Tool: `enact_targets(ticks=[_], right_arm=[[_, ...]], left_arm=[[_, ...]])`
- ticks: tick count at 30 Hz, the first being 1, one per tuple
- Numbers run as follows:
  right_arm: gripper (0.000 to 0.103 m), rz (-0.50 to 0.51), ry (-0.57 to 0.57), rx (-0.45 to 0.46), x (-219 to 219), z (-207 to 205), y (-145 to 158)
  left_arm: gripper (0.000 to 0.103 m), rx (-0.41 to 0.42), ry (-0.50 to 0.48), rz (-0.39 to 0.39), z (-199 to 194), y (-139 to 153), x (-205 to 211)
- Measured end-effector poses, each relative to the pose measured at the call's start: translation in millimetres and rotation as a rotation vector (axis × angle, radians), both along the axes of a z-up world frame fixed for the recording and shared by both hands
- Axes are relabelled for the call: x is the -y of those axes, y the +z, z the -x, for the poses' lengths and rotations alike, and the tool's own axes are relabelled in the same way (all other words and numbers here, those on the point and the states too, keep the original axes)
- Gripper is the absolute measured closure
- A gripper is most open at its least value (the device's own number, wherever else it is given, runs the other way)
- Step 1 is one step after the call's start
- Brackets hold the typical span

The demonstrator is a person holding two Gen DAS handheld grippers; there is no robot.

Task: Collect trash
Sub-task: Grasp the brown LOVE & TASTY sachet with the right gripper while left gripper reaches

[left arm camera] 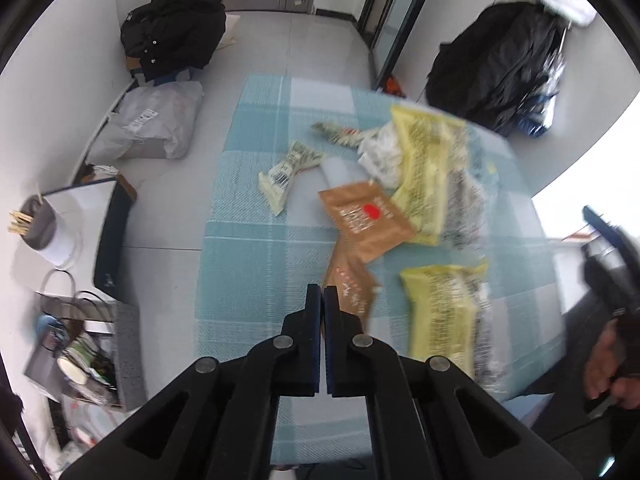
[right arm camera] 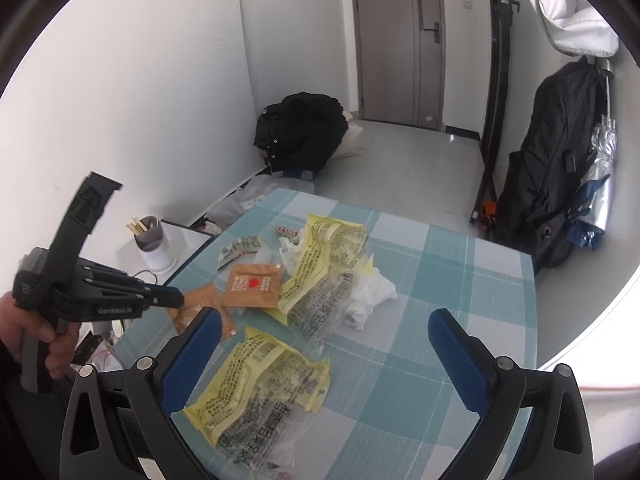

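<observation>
Wrappers lie scattered on a blue checked tablecloth. My left gripper is shut, and a crumpled brown wrapper rises from behind its right fingertip, pinched by its edge. Just beyond lies a flat brown packet with a red heart. Two yellow wrappers, a white tissue and a pale twisted wrapper lie around it. My right gripper is held open above the near yellow wrapper, with nothing between its fingers.
On a side shelf to the left stands a cup of chopsticks. Below it sits an open bag of rubbish. A grey parcel and a black jacket lie on the floor. A black bag leans at the right wall.
</observation>
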State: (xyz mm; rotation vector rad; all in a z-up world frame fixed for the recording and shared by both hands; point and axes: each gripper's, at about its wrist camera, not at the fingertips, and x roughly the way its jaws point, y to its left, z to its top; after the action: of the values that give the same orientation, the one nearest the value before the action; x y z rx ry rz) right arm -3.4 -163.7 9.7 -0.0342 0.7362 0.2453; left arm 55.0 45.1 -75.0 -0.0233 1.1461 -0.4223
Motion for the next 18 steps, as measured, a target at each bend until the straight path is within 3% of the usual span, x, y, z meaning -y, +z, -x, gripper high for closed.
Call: enact_targets(ticks=[2, 7, 10, 15, 17, 18], right_arm=[[0.000, -0.017, 0.008, -0.018, 0, -2, -2], [0.002, -0.131, 0.032, -0.160, 3, -13, -16], [0.005, -0.136, 0.022, -0.183, 2, -20, -16], [0.005, -0.164, 0.018, -0.185, 1, -36, -9], [0.005, -0.182, 0.038, -0.210, -7, -50, -9], [0.005, -0.190, 0.046, -0.222, -11, -56, -11]], left_arm=[[0.103, 0.013, 0.019, 0.039, 1, 8, -4], [0.103, 0.036, 0.071, 0.120, 0, 19, -15], [0.103, 0.016, 0.096, 0.151, -4, 11, -21], [0.103, -0.023, 0.135, 0.073, -11, 0, -20], [0.089, -0.025, 0.137, 0.084, -10, 1, -24], [0.067, -0.023, 0.144, 0.091, -9, 2, -27]])
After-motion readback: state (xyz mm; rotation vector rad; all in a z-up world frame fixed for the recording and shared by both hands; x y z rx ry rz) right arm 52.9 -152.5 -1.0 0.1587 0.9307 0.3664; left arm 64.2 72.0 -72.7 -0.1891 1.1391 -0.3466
